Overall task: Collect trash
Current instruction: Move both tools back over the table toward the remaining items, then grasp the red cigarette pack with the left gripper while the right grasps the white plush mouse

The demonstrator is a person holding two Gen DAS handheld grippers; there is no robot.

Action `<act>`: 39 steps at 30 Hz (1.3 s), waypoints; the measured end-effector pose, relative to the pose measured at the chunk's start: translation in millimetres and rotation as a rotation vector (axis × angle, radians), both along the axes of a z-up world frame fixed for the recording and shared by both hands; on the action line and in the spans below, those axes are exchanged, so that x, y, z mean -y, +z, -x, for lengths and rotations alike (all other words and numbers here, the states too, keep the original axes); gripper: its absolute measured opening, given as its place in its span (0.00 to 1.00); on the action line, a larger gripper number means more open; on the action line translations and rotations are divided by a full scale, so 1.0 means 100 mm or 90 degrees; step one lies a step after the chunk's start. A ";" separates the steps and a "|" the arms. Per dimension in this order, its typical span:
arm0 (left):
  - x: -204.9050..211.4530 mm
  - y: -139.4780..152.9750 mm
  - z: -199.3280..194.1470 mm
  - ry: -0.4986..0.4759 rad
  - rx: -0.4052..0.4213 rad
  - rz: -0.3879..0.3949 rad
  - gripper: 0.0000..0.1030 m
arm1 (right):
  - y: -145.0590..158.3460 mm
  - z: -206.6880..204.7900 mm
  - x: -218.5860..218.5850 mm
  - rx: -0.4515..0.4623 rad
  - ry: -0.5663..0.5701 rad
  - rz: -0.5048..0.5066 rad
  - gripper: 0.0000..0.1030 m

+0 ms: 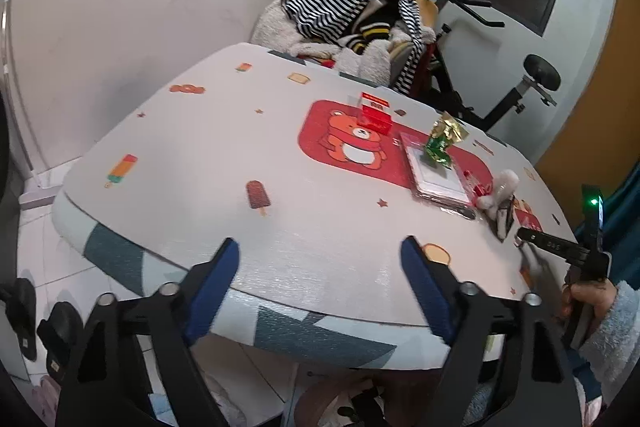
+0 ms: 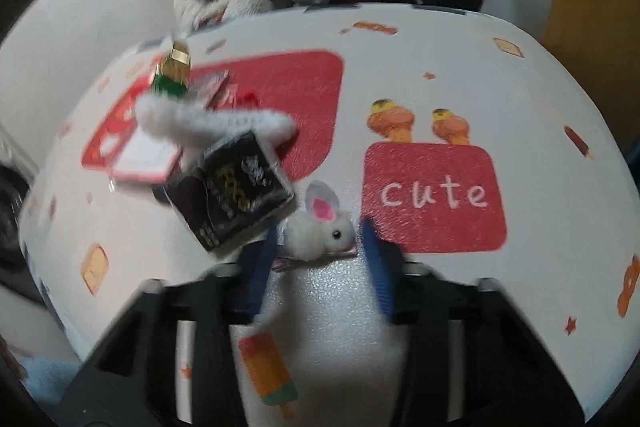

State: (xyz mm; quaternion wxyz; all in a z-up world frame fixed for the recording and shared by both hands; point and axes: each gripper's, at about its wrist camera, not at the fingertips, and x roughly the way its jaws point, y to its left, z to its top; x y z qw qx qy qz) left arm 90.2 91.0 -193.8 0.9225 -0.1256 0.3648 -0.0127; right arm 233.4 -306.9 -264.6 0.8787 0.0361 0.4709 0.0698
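Note:
My right gripper [image 2: 318, 251] is low over the table with a small white bunny clip [image 2: 320, 225] between its blue fingers. The jaws are narrow, and a thin gap shows on each side of the bunny. A black snack packet [image 2: 232, 187] lies just left of the left finger. Beyond it are a white fluffy piece [image 2: 208, 121] and a green-and-gold wrapper [image 2: 172, 75]. My left gripper [image 1: 320, 259] hangs open over the near table edge with nothing between its fingers. From there the wrapper [image 1: 442, 143], the black packet [image 1: 502, 223] and the right gripper [image 1: 524, 239] sit at the right.
A red box [image 1: 374, 115] and a flat plastic packet [image 1: 436, 171] rest on the red bear print of the tablecloth [image 1: 200, 163]. A chair piled with striped clothes [image 1: 352, 15] and an exercise bike [image 1: 516, 87] stand behind the table. Slippers [image 1: 24, 323] lie on the floor at left.

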 end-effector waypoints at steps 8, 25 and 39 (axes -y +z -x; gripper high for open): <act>0.15 -0.09 -0.53 -0.050 -0.020 0.055 0.69 | 0.26 0.11 0.05 0.098 0.008 -0.010 0.25; 0.91 -0.37 -3.08 -0.115 -0.091 -0.116 0.94 | 0.25 -0.02 0.30 0.161 -0.058 -0.036 0.25; 1.00 -0.57 -3.34 -0.142 -0.142 -0.137 0.52 | 0.22 0.00 0.19 0.161 -0.039 -0.013 0.26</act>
